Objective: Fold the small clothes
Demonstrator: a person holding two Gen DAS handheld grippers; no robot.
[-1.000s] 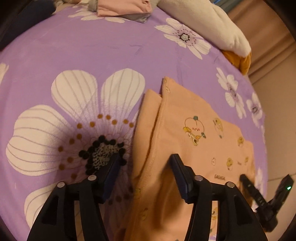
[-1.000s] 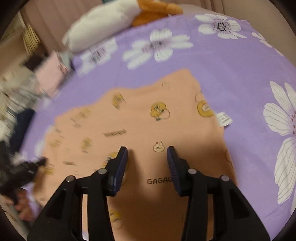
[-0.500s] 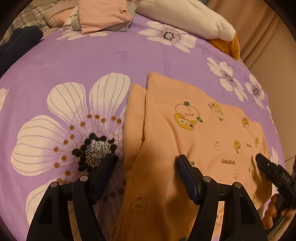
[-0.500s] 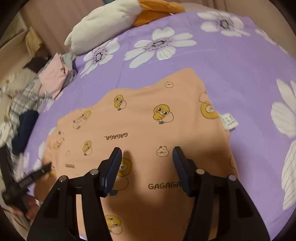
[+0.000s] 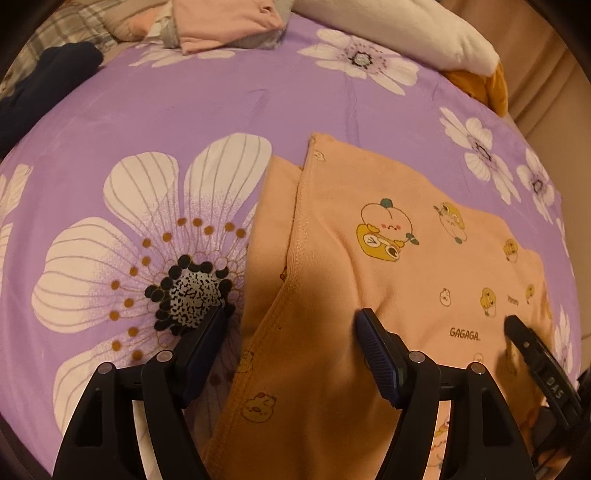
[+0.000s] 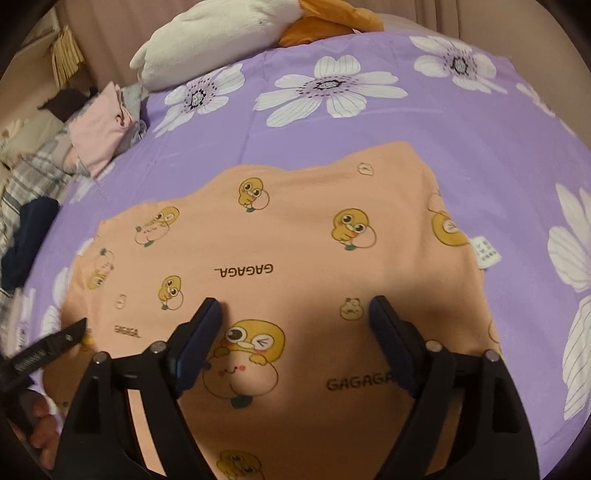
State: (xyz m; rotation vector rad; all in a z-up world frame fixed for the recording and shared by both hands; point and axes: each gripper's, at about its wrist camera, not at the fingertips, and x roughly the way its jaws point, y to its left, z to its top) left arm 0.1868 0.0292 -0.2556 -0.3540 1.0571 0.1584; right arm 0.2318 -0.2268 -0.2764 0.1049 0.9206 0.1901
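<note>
An orange child's garment (image 5: 391, 273) with yellow cartoon prints and "GAGAGA" lettering lies flat on a purple flowered bedsheet (image 5: 221, 103). Its left edge is folded over, with a hem and an under-layer showing. My left gripper (image 5: 291, 317) is open and empty, just above that folded edge. The same garment (image 6: 295, 236) fills the right wrist view, with a white label at its right side. My right gripper (image 6: 295, 306) is open and empty over the garment's near part. The tip of the other gripper shows at each view's edge.
A folded pink garment (image 5: 225, 22) and a dark blue garment (image 5: 44, 81) lie at the bed's far left. A white and orange plush pillow (image 5: 399, 29) lies at the far right. In the right wrist view (image 6: 240, 33) it sits at the top.
Both grippers have opened wider and pulled back a little from the garment. The right wrist view has steadied from blur. The garment lies as before.
</note>
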